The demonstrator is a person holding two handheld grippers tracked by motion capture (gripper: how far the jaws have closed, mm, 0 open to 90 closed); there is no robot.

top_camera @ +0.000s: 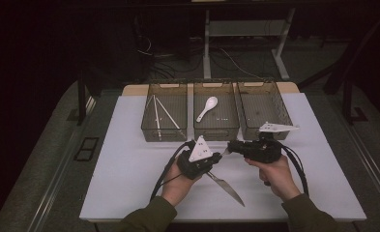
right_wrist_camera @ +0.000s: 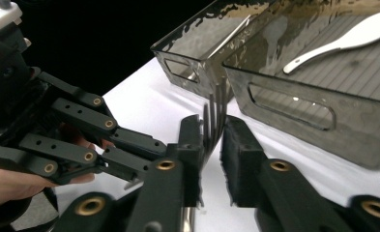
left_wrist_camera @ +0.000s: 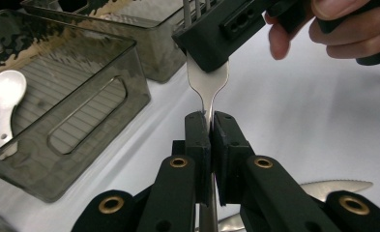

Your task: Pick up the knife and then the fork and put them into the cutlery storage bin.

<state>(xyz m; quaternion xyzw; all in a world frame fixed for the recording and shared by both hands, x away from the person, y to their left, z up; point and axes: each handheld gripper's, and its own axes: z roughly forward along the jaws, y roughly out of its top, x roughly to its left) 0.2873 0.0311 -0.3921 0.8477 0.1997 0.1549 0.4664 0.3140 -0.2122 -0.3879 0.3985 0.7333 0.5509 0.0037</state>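
Observation:
A silver fork [left_wrist_camera: 207, 87] is held level between the two grippers, above the white tabletop [top_camera: 129, 159] in front of the bins. My left gripper [left_wrist_camera: 211, 121] is shut on the fork's thin handle. My right gripper [right_wrist_camera: 211, 130] faces it from the right, and its pads press on the tines [right_wrist_camera: 215, 113]. In the high view the left gripper [top_camera: 218, 156] and the right gripper [top_camera: 231, 146] meet tip to tip near the table's middle, a hand on each. A serrated table knife [top_camera: 228, 187] lies flat on the table below the left gripper.
Three smoky clear bins stand in a row at the back. The left bin [top_camera: 164, 133] holds chopsticks, the middle bin [top_camera: 216, 131] a white spoon [top_camera: 208, 107], and the right bin [top_camera: 265, 108] nothing. Cables trail from both grippers toward the table's front edge.

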